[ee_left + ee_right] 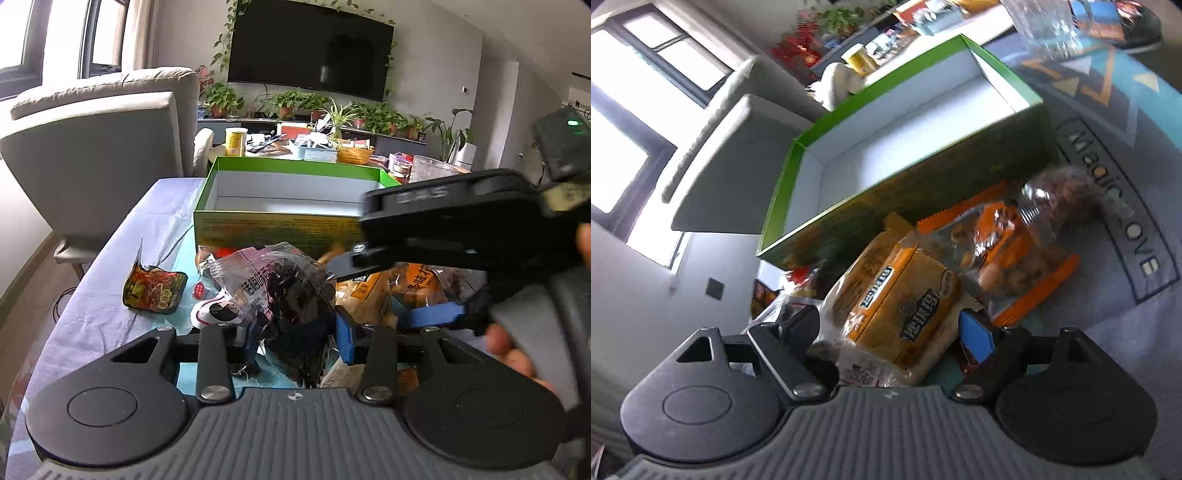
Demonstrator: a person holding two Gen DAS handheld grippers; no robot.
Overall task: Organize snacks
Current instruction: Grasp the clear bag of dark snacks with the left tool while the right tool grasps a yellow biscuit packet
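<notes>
Tablecloth [1115, 229] w/ "Magic LOVE" print

Obscured and unreadable items

Green box [273, 225]: right end hidden behind the right gripper [369, 258]. Orange packets [417, 284]: mostly covered. Box side print [849, 221]: motion-blurred, illegible. Glass jug [1049, 26]: cut off at the top edge.

You get blown-out daylight from the windows [624, 110], fisheye bending at the edges, and motion blur in the right-wrist view.
</notes>
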